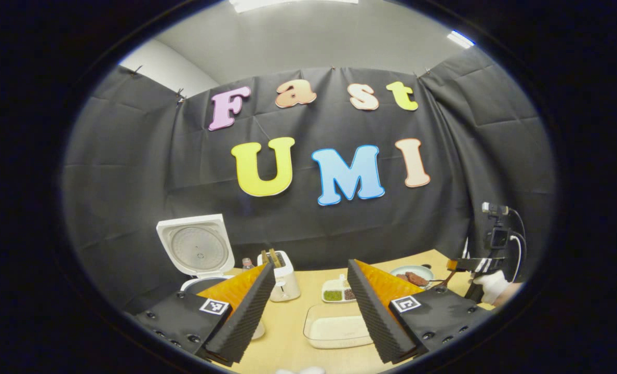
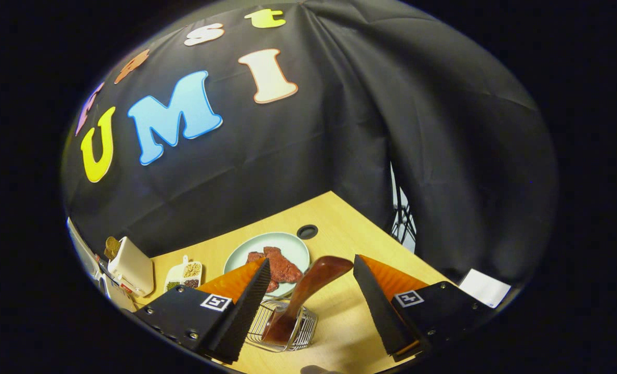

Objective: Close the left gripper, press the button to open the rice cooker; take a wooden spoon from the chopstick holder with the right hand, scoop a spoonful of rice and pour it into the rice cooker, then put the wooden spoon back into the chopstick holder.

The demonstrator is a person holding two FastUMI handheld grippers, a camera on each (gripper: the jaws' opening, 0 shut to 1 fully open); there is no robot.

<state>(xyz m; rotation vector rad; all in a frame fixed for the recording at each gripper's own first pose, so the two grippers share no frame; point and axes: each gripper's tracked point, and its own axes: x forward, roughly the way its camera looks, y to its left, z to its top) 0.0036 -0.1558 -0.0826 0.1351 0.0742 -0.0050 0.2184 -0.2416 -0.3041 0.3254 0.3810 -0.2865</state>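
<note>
Rice cooker (image 1: 197, 254) lid is seen up, so the button step looks done. Spoon (image 2: 308, 296) stands in the wire holder (image 2: 282, 324), either awaiting pickup or already returned; which cannot be told. Right gripper (image 2: 308, 306) fingers spread either side, not touching; left gripper (image 1: 308, 311) also open.

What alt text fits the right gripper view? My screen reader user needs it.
A wooden spoon stands in a wire chopstick holder between the open right tongs. Behind sit a plate of meat and a wooden table.
</note>
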